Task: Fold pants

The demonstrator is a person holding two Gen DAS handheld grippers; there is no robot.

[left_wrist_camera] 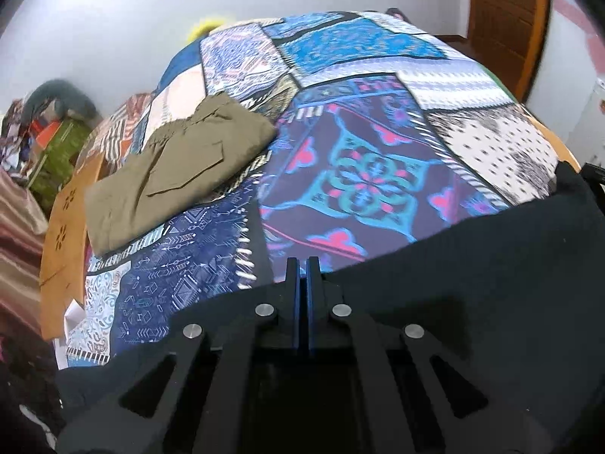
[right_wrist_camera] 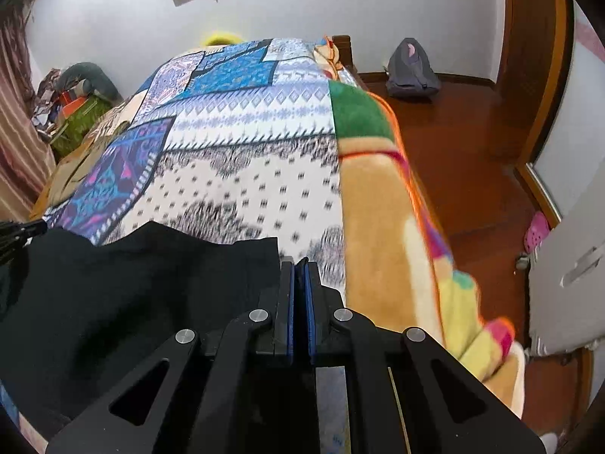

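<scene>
**Both hand-held grippers clamped at the near edge of the black pants, ready for the first fold**

You are at the grasp stage. The black pants point(left_wrist_camera: 472, 265) lie spread across the near end of the bed, on the patchwork bedspread point(left_wrist_camera: 359, 143), and they look unfolded as yet, so most of the task is ahead of you.

Your left hand-held gripper point(left_wrist_camera: 302, 265) has its 2 blue-lined fingers pressed together right at the far edge of the dark cloth. The fabric bunches up around the tips, so it reads as a pinch on the pants, though the cloth between the pads is hard to make out against the black fingers.

Your right hand-held gripper point(right_wrist_camera: 298, 265) is likewise closed, at the right-hand corner of the black pants point(right_wrist_camera: 132, 283), where the cloth meets the white dotted patch. It looks to be nipping that corner.

An olive pair of pants point(left_wrist_camera: 170, 174) already sits folded on the far left of the bed, well apart from your work. Keep clear of it.

The next move calls for both grippers to lift together and carry the held edge over, keeping it taut and level so the fold lands square. Before lifting, check that each grip has caught cloth. The orange blanket point(right_wrist_camera: 382, 227) hangs off the bed's right side, so do not drag the pants toward it.
</scene>
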